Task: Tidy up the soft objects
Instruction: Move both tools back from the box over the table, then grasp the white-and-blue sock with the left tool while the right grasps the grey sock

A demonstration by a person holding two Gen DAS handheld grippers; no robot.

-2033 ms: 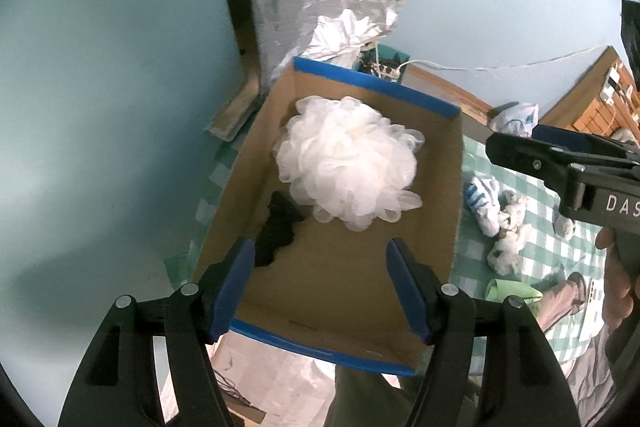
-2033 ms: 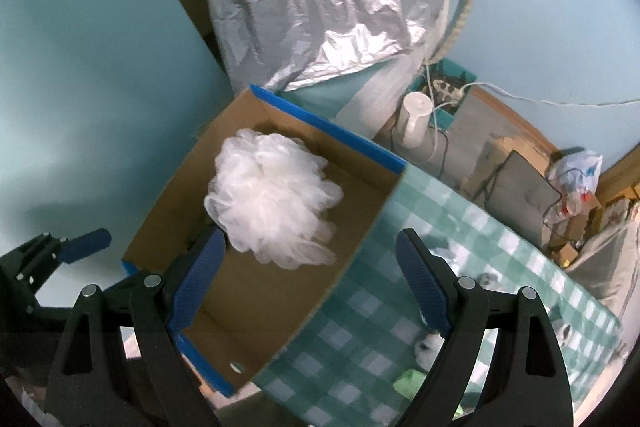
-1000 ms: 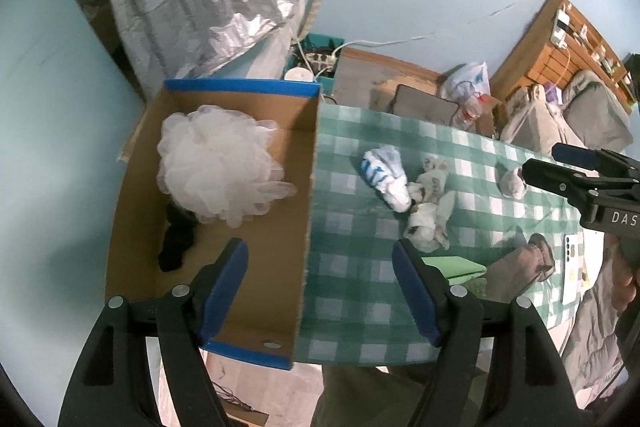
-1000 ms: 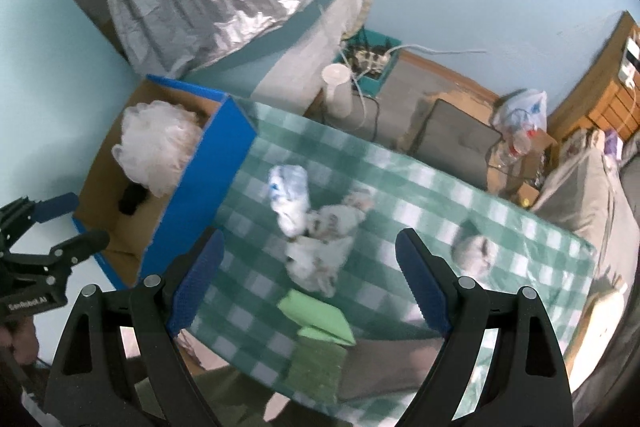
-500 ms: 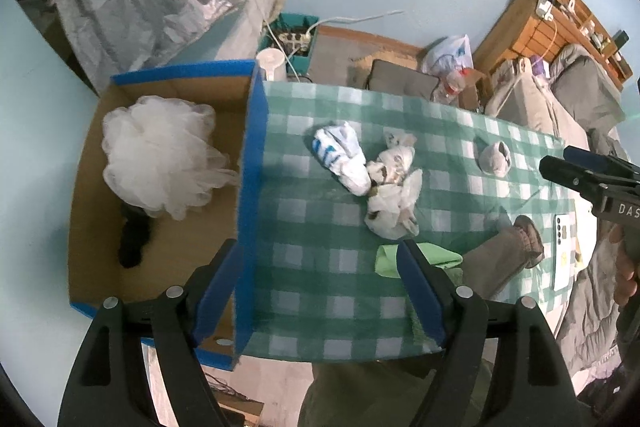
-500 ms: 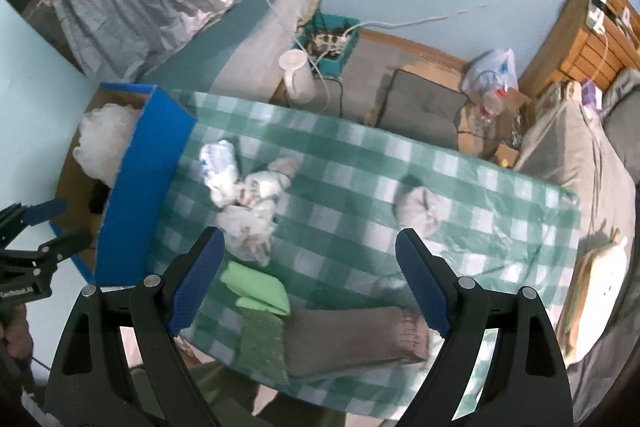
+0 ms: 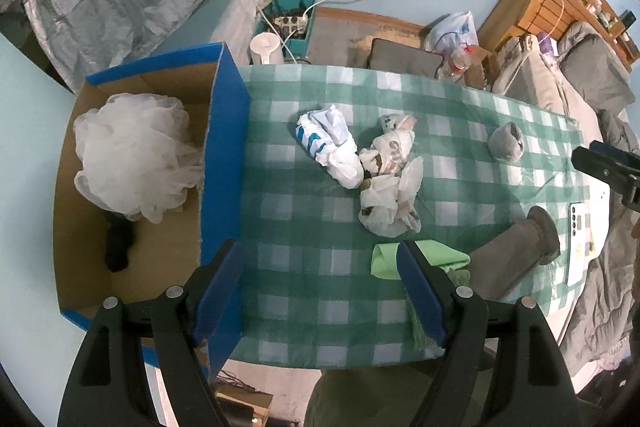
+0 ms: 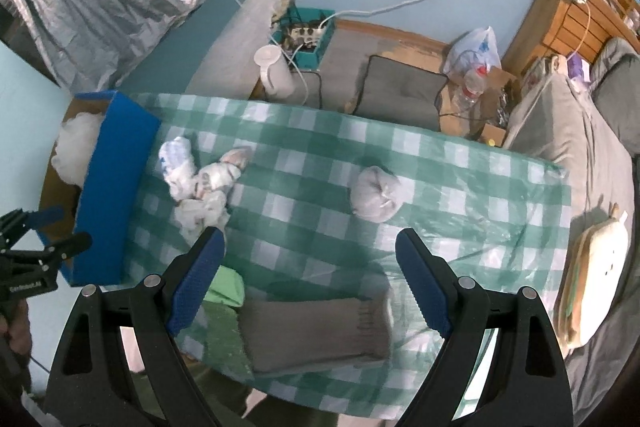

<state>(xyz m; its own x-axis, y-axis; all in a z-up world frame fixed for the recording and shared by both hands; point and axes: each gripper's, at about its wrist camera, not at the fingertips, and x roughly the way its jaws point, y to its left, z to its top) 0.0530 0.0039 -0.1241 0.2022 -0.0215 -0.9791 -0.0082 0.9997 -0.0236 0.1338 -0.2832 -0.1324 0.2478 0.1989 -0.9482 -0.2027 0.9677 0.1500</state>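
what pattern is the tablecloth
The tablecloth is a green and white check, showing best in the left wrist view.

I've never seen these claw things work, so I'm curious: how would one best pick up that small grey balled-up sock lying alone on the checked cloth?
Probably from straight above, pinching across the middle of the grey balled sock. It is a rounded, squashy lump with bare tablecloth all around it, so the open right gripper could straddle it and close on its widest part. Its folded seam on top offers no firm handle.

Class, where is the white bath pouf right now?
In the left wrist view, the white bath pouf sits at left inside the cardboard box, against its blue-edged wall, partly over a black item.
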